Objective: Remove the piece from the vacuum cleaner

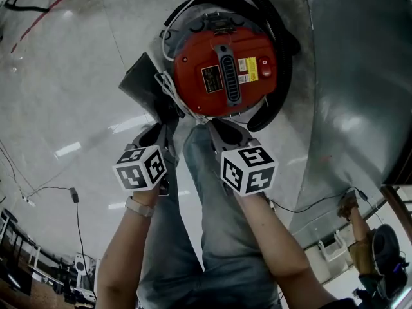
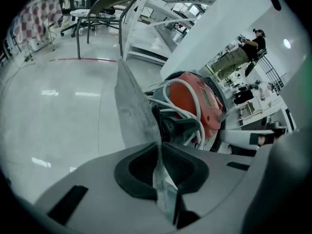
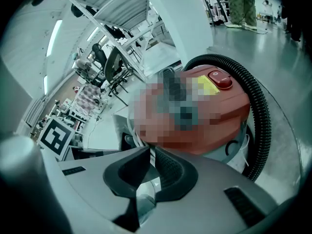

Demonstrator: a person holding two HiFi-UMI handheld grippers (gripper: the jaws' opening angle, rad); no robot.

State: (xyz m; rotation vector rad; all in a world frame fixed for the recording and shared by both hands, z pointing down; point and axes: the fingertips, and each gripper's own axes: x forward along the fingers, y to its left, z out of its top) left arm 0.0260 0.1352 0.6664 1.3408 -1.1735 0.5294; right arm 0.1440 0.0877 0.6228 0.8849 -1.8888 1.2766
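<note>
The flat grey sheet-like piece (image 1: 143,82) stands on edge against the left side of the round red vacuum cleaner (image 1: 222,76), which sits on the glossy pale floor (image 1: 64,76). The left gripper (image 2: 158,145) has its fingers pinched narrow on the piece's near edge. Just beside it, the right gripper (image 3: 148,152) points at the vacuum cleaner's near rim with its fingers almost together. Both forearms reach forward side by side.

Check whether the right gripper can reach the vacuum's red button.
Likely yes: the button sits bare on top, hose beside it, but the right gripper is shut on a thin pale strip and must let go first.
</note>
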